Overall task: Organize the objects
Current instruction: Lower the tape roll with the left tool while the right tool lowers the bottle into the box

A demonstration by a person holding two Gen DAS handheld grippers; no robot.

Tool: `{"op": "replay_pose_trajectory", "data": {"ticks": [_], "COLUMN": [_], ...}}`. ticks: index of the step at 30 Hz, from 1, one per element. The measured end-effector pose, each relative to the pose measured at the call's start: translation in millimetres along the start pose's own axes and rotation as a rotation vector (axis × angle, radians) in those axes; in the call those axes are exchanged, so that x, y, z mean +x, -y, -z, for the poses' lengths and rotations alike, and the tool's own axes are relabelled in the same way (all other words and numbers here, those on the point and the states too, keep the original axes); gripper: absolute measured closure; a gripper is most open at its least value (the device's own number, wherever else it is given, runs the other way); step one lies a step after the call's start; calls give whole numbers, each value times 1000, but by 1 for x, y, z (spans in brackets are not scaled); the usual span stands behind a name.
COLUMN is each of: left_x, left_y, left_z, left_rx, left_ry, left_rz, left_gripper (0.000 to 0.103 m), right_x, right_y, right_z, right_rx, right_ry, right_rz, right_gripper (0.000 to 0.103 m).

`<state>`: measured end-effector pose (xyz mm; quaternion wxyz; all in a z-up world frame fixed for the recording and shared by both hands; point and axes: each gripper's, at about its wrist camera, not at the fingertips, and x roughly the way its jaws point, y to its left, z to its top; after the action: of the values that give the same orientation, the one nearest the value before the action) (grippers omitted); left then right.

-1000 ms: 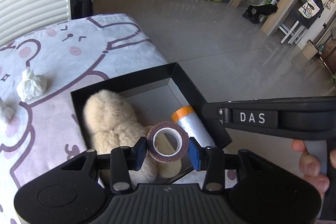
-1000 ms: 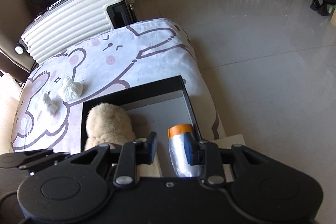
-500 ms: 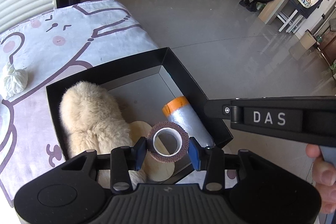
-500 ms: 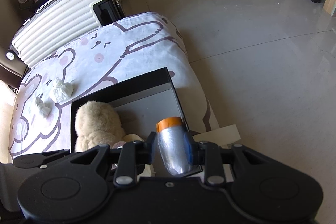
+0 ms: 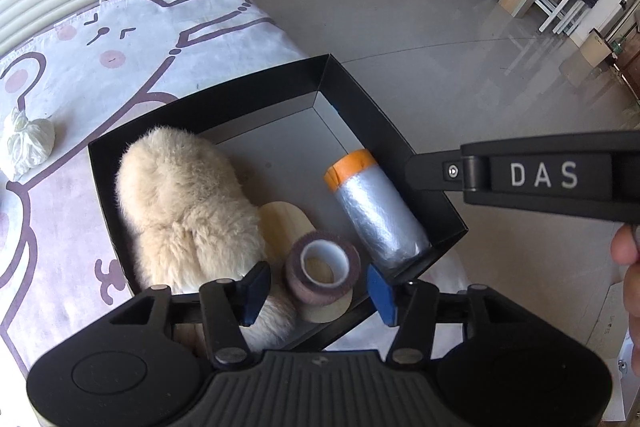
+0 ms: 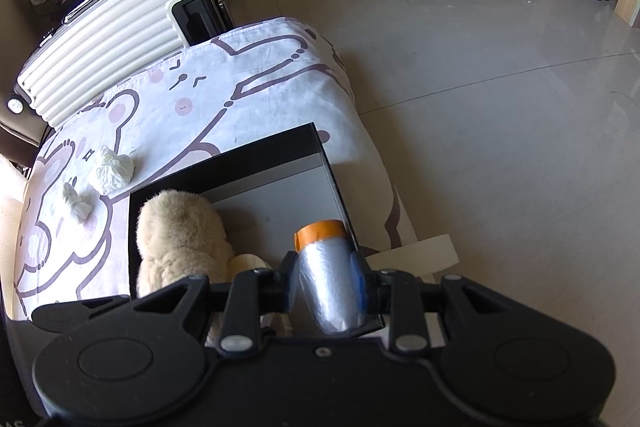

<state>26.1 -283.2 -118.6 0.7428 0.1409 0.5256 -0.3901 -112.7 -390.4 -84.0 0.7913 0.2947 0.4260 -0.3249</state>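
A brown tape roll point(image 5: 320, 293) with a white core rests in the black box point(image 5: 248, 83), on a beige sole point(image 5: 286, 219) beside a fluffy cream slipper point(image 5: 184, 195). My left gripper point(image 5: 318, 289) straddles the roll. Its jaws are opening and the blue pads point(image 5: 254, 285) stand clear of the roll on both sides. A silver roll with an orange end point(image 5: 376, 211) lies along the box's right wall. My right gripper point(image 5: 412, 167) hovers over that wall, shut and holding nothing. In the right wrist view the silver roll point(image 6: 332, 287) shows beyond the right gripper point(image 6: 326, 279).
The box sits at the corner of a bed with a cartoon-bear sheet point(image 5: 140, 39). Two white knotted bundles point(image 6: 114, 171) point(image 6: 78, 203) lie on the sheet left of the box. A cream suitcase point(image 6: 108, 43) stands behind the bed. Tiled floor point(image 6: 500, 87) lies to the right.
The left gripper sank toward the box, then its pads came off the tape roll, which now rests inside. The right gripper stayed shut and barely moved.
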Motion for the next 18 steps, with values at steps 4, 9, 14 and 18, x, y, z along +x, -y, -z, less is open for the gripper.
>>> {"op": "replay_pose_trajectory", "data": {"ticks": [4, 9, 14, 18], "left_x": [-6, -15, -26, -40], "left_y": [-3, -4, -6, -8], "left_z": [0, -1, 1, 5], "left_rx": [-17, -27, -38, -21], "left_ry": [9, 26, 47, 81], "left_rz": [5, 1, -10, -49], "left_gripper": [48, 48, 48, 48], "right_x": [0, -1, -7, -10], "right_y": [0, -1, -2, -5], "right_z": [0, 2, 4, 5], "right_rx": [3, 0, 3, -7], "right_ry": [-2, -6, 3, 10], "right_rz": [0, 5, 5, 14], "right_gripper": [74, 74, 74, 74]}}
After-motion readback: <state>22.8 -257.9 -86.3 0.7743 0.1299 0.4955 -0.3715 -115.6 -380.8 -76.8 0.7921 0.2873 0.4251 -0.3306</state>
